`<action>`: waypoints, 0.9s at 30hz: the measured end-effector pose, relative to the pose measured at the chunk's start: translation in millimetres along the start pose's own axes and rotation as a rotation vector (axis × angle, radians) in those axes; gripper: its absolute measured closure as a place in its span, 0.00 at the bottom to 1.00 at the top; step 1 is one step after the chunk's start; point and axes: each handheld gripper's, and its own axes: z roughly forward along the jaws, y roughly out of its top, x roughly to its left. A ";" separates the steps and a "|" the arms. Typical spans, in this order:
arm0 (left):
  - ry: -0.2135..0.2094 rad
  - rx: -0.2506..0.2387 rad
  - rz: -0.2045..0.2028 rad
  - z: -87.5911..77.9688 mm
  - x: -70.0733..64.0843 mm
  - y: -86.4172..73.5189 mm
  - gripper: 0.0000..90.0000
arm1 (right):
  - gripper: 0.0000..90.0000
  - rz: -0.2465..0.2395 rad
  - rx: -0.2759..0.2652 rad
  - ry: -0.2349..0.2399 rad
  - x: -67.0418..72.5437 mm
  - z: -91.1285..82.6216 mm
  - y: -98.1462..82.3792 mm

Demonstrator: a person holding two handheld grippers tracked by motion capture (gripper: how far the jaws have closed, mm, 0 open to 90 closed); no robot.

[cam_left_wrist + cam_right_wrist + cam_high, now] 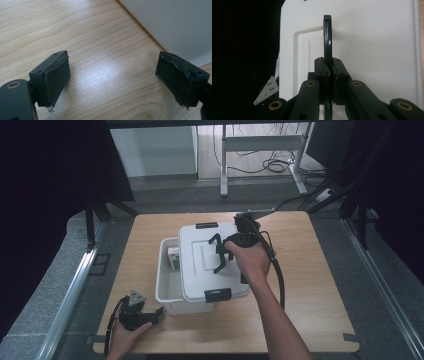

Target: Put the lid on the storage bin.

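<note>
— While the left tongs (159, 311) rest low on the pale wooden counter (310, 285) at its near edge, jaws spread wide with nothing between them, what are they beside?

— They sit just beside the near corner of the white plastic storage box (165, 292), apart from it. In the left gripper view a white wall of that box crosses the upper right corner.

— And further in?

— The right tongs (220, 254) are clamped shut on the black carrying handle (327, 37), which stands upright on the white rectangular lid (210, 270). The lid sits askew on the box, shifted toward the right, so a strip of the interior lies open along the left side.

— How should the lid be handled well from here?

— I judge it wants a level carry: keep the handle pinched at its middle so the lid does not swing, then line up its edges with the rim before lowering. The idle left tongs could steady the box wall if it slides.

— Anything unclear?

— A small green-and-white packet (174, 257) shows in the open strip, but its print is too small to read. The rest of the interior is covered by the lid. Whether the black latch clips (218, 294) are engaged I cannot tell.
</note>
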 end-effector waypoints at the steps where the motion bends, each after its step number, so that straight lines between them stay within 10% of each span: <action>1: 0.000 0.000 0.000 0.0 0.0 0.0 0.13 | 0.94 0.003 0.000 0.000 1.1 1.2 0.3; 27: 0.000 0.000 0.000 0.1 0.0 0.0 0.13 | 0.94 0.045 0.040 0.001 34.9 36.2 1.9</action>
